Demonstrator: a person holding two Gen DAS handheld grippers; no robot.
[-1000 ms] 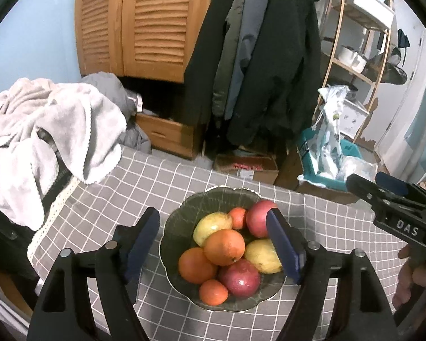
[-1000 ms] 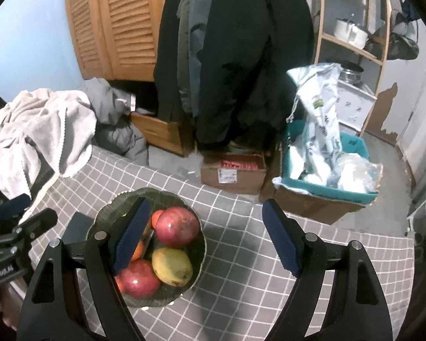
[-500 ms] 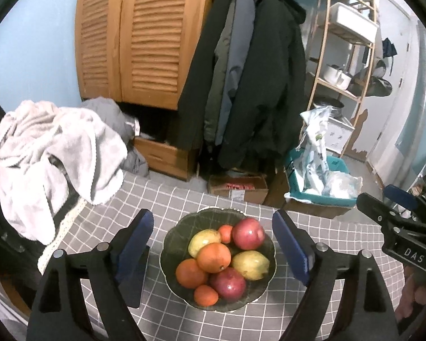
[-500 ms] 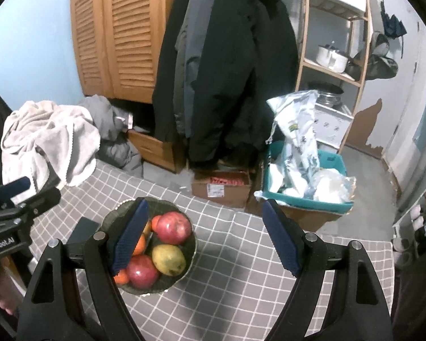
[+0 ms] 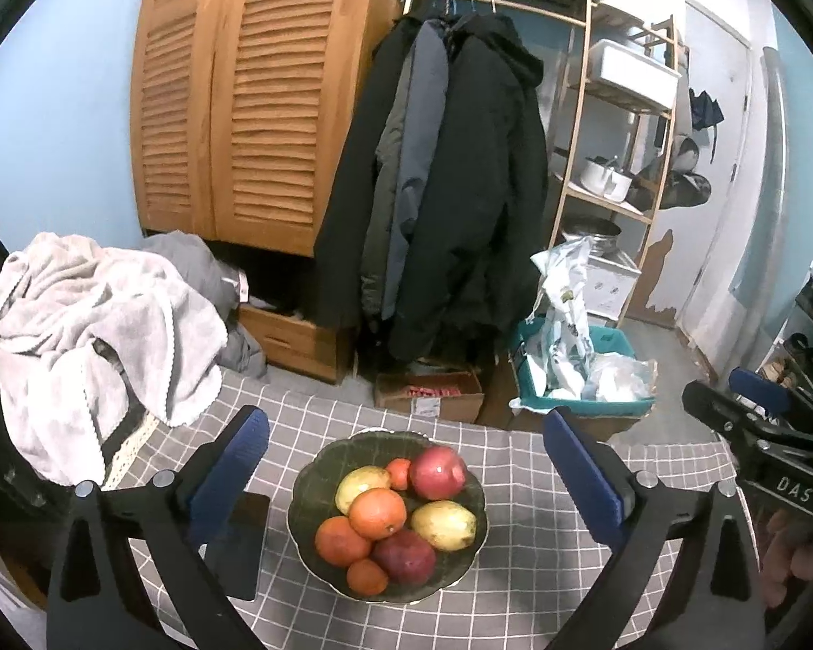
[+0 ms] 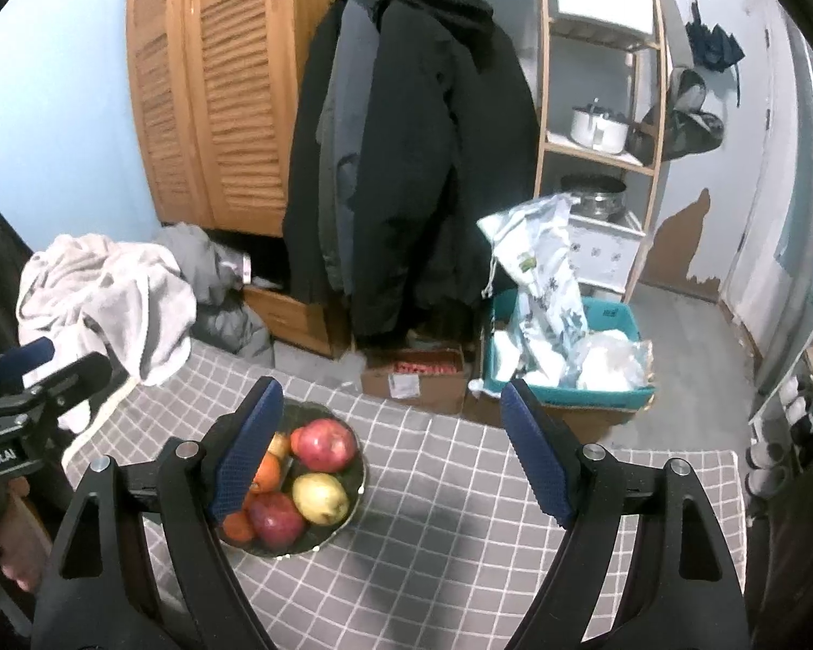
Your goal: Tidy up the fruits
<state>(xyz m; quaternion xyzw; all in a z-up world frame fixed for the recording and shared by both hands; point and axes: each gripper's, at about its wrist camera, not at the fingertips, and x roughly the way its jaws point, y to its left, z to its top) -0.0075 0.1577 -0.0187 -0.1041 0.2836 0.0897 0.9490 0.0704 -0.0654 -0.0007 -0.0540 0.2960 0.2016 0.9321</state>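
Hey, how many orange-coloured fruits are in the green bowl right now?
4. A big orange at the bowl centre, another front-left, a small one at the front, a small one at the back. More may hide underneath.

My right fingers (image 6: 246, 449) hide the oranges (image 6: 266, 472) and the bowl's (image 6: 352, 493) left side; my hand (image 6: 5, 552) is cut off.

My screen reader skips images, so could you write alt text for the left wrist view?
A dark bowl of oranges, red and yellow fruit sits on a grey checked tablecloth, framed by the open, empty left gripper. Coats hang behind.
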